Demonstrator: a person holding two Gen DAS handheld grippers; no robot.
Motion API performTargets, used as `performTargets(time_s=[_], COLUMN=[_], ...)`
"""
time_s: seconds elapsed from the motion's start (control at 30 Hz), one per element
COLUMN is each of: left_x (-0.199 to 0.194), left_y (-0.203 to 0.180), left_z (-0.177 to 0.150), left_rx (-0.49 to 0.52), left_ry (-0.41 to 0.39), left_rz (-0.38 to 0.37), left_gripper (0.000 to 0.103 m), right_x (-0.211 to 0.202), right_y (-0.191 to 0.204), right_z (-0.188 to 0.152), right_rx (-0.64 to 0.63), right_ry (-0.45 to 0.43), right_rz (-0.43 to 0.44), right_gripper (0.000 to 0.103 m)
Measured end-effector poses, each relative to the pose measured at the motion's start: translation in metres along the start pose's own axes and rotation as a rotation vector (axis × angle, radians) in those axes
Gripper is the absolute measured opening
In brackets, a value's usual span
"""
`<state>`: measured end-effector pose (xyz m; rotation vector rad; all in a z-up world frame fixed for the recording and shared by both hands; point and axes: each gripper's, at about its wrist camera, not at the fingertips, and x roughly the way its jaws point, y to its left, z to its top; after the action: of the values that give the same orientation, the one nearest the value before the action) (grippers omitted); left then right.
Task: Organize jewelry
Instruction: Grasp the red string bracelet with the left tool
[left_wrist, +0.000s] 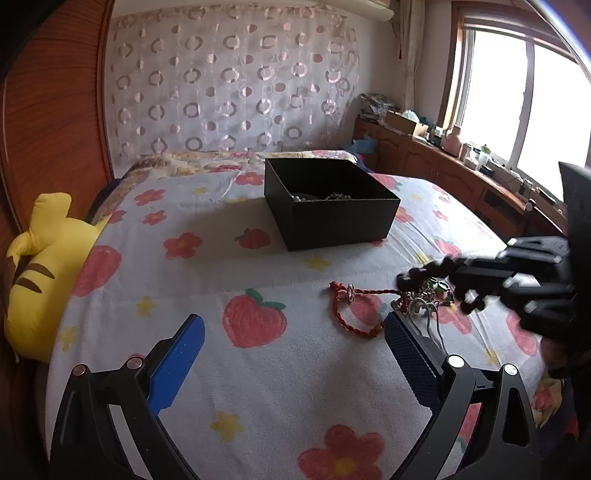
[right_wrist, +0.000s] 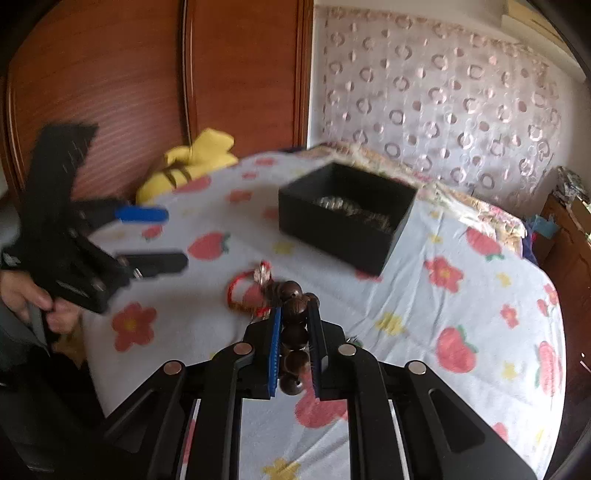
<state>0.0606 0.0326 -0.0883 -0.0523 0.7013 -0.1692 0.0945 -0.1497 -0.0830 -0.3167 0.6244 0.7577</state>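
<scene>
- Yellow plush toy (left_wrist: 40, 273), with brown stripes, lies at the far left edge of the bed, against the wooden headboard (left_wrist: 55, 110).
- Left tongs (left_wrist: 291, 354) are wide open above the bedsheet (left_wrist: 258, 398), printed with strawberries and flowers; nothing sits between the blue pad and the dark pad.
- Black box (left_wrist: 332, 206), lid off, stands on the bed beyond the tongs; beaded and metallic jewelry lies inside it.
- Red cord bracelet (left_wrist: 351, 314), carrying a small metal charm, lies on the sheet just ahead of the left tongs' right finger.
- Heap of small metal jewelry (left_wrist: 424, 302) with green pieces lies beside the red cord, touching it.
- Right tongs (right_wrist: 295, 314) are closed on a wooden bead bracelet (right_wrist: 293, 332); its dark round beads run between the two pads and hang over the heap.
- Wooden cabinet (left_wrist: 443, 170) under the window carries assorted clutter.
</scene>
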Motion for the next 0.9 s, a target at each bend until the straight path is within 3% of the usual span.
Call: performTargets(time_s=[0.37, 0.7, 0.9], left_x=[0.015, 0.048, 0.062], left_y=[-0.009, -0.023, -0.029], left_z=[0.005, 0.015, 0.017], left_rx=[0.039, 0.098, 0.13], left_ry=[0.046, 0.148, 0.185], left_rz=[-0.026, -0.053, -0.046], left_gripper=[0.093, 0.049, 0.035], right_x=[-0.05, -0.05, -0.046], right_y=[-0.009, -0.019, -0.021], right_z=[0.017, 0.007, 0.001], right_rx=[-0.001, 0.022, 0.032], right_ry=[-0.116, -0.103, -0.091], right_rz=[-0.04, -0.063, -0.064], right_gripper=[0.015, 0.015, 0.015])
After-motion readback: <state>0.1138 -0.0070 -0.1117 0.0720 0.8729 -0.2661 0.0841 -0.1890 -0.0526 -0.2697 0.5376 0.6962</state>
